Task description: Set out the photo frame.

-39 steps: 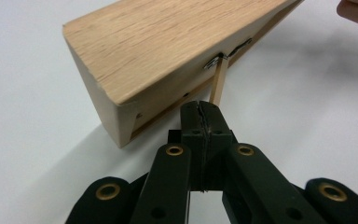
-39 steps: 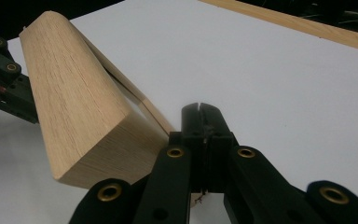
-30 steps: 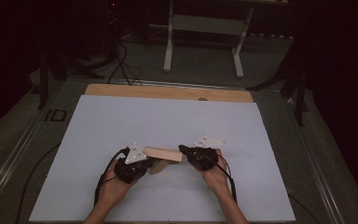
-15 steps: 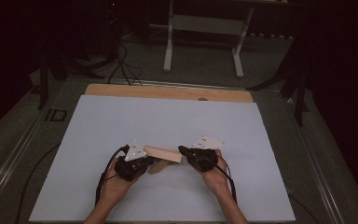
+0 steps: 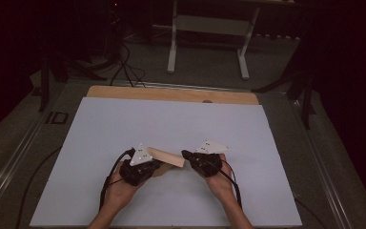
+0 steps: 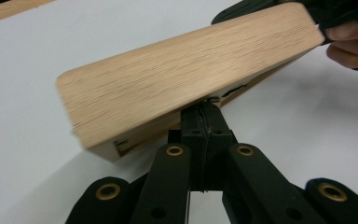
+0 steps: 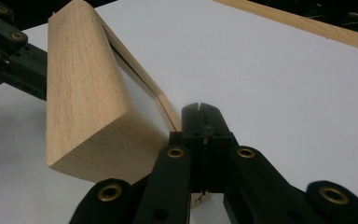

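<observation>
Spanning the gap between both hands, a pale oak-grained rectangular wooden block [image 5: 166,157] is held near the white table sheet's [image 5: 171,119] near edge. Left gripper [image 5: 145,168]: jaws pressed together beneath the block's left end, pinching a thin lip on its underside. Right gripper [image 5: 190,156]: jaws likewise closed, clamped on the thin edge at its right end. Long axis runs left to right, tilted.

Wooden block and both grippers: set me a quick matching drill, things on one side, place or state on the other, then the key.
Things:
1. wooden block
2. left gripper
3. right gripper
4. white board

Places or states:
A. lies flat over the table
B. jaws shut, at the block's right end
C. tilted, held between the two grippers
D. jaws shut, under the block's long edge

Pairs: 1-C, 2-D, 3-B, 4-A
</observation>
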Available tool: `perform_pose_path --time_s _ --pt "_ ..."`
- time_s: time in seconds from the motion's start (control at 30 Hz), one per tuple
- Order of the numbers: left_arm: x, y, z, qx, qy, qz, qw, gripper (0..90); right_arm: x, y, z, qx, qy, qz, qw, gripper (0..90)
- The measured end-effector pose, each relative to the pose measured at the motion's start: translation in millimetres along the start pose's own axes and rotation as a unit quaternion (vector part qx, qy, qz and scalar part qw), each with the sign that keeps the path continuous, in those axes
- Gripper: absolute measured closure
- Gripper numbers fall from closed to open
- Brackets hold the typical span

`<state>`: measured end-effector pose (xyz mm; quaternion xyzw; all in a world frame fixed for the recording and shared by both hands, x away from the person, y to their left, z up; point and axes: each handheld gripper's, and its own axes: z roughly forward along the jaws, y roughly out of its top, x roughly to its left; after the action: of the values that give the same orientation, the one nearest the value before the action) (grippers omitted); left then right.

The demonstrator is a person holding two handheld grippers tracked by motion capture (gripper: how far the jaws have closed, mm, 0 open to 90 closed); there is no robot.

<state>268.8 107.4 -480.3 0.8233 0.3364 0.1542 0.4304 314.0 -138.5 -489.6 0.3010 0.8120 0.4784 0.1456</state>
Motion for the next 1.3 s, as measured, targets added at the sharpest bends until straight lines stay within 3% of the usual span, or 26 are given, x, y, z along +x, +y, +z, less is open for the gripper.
perform_pose_path --time_s 0.7,1.3 --pt "-6.6 2.0 14.5 0.018 -0.011 0.016 0.9997 89.7 4.4 -1.4 -2.6 0.001 0.004 -0.004 1.0000 89.8" --pt "-0.9 2.4 17.4 0.011 -0.002 0.009 0.9999 89.7 11.9 -1.4 -2.7 0.004 0.010 -0.016 0.9998 89.8"
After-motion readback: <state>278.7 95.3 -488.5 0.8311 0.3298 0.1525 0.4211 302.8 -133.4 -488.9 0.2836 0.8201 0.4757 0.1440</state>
